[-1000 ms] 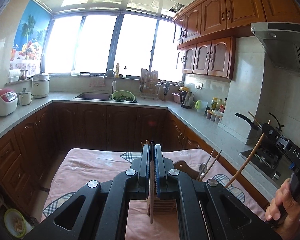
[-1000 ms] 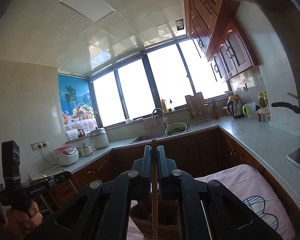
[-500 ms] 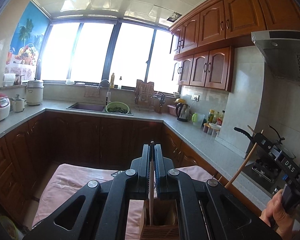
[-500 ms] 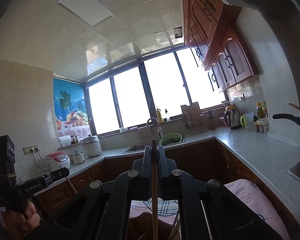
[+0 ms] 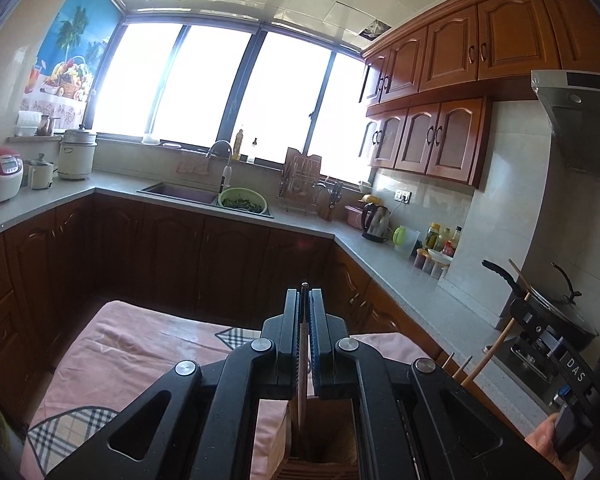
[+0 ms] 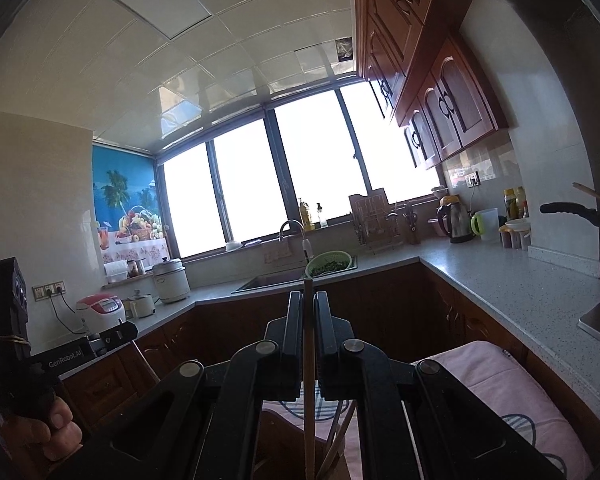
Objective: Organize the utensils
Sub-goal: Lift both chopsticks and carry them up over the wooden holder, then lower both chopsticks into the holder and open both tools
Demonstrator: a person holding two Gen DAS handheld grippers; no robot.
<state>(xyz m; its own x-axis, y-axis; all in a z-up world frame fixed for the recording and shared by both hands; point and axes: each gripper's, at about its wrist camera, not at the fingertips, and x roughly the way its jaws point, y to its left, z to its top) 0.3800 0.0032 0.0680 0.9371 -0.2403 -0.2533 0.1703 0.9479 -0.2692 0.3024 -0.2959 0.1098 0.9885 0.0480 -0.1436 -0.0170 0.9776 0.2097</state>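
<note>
Brown kitchen cupboards run under a grey counter (image 5: 384, 280), and big bright windows shine behind the sink (image 5: 176, 193). Down low sits a table with a pink cloth (image 5: 140, 356).

Left gripper (image 5: 304, 336) has its two black jaws squeezed tight on a thin wooden stick (image 5: 301, 384). That stick stands straight up between the jaws, and its bottom end goes down into a wooden holder (image 5: 324, 452) right under the gripper, on the pink cloth.

Right gripper (image 6: 309, 336) is squeezed on another wooden stick (image 6: 309, 392), also straight up, poking out a little past the jaw tips. More sticks (image 6: 340, 436) lean just beside it, low down.

Only the left camera looks into the holder's dark opening. It also shows the right gripper off to the side, holding its stick tilted. Only the right camera shows the hand (image 6: 48, 428) gripping the left gripper's handle.
</note>
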